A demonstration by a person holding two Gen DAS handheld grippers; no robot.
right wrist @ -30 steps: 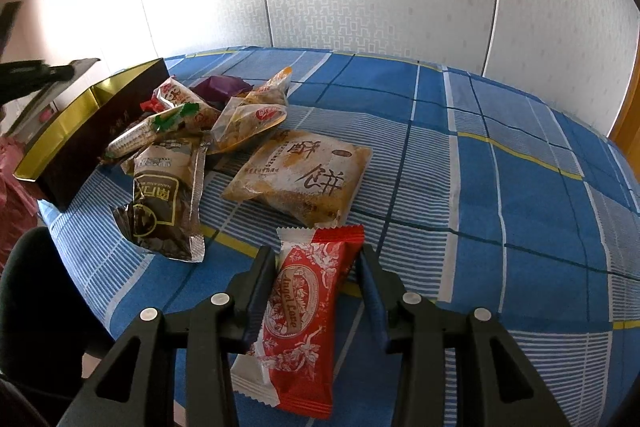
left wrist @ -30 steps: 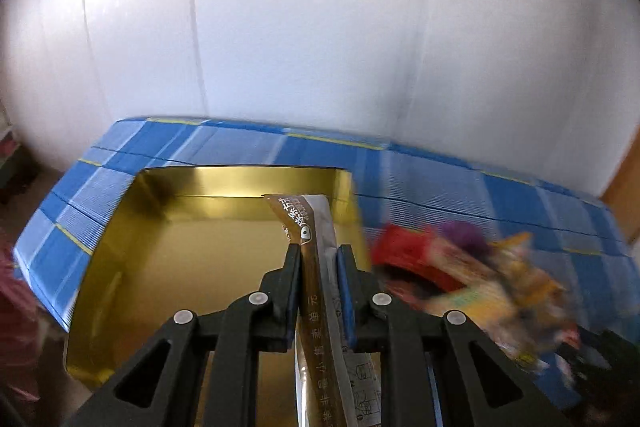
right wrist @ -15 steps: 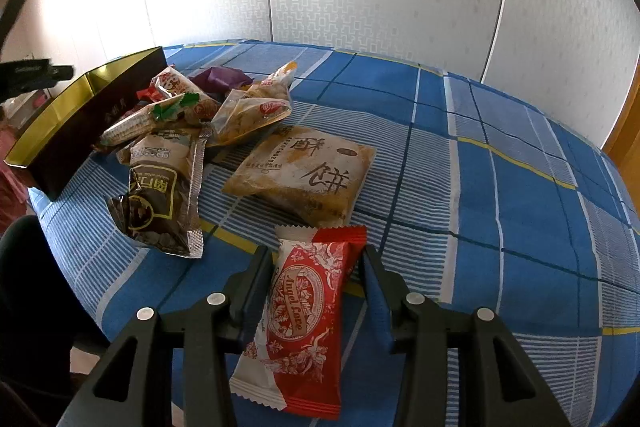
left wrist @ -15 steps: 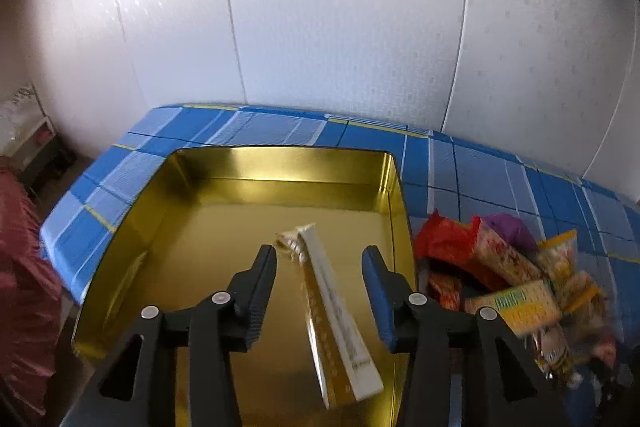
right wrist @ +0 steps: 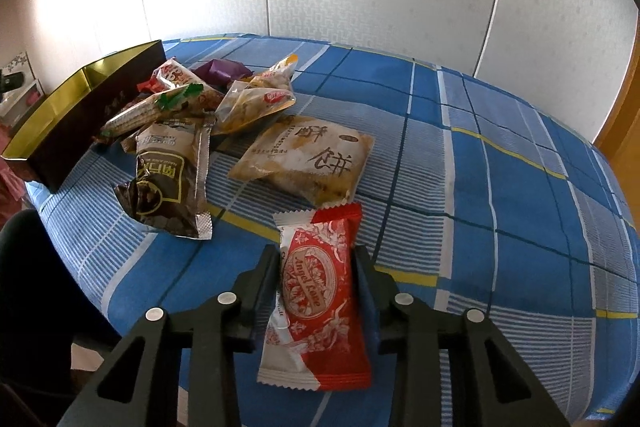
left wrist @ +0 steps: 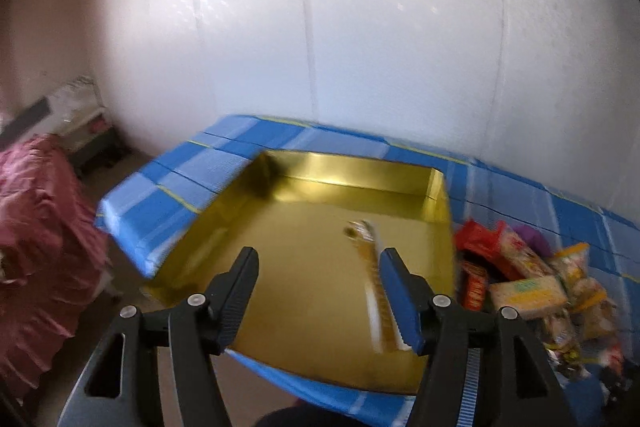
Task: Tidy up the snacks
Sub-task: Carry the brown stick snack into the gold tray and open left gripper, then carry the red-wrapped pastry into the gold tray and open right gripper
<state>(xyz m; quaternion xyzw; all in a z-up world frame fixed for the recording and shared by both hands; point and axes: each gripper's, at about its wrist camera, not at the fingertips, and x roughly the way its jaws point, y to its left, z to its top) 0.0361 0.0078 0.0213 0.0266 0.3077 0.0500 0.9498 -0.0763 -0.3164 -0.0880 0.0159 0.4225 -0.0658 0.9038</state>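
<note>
Over on the left, the black left gripper [left wrist: 318, 281] hangs above the shallow gold-lined rectangular tin [left wrist: 320, 247] with its jaws spread wide and nothing between them. The long gold-and-white snack stick [left wrist: 374, 281] lies flat on the tin floor near the right wall, partly behind the right finger. The tin sits on the blue plaid tablecloth [left wrist: 180, 167], and just right of it is a jumbled pile of wrapped snacks [left wrist: 532, 279] — blurry here.

In the right wrist view, the black right gripper [right wrist: 316, 277] has its jaws close against both sides of the red-and-white floral snack packet [right wrist: 316, 291], which rests on the cloth — can't tell if it's actually squeezing. Beyond it lies a tan square pastry packet [right wrist: 308, 157].
</note>
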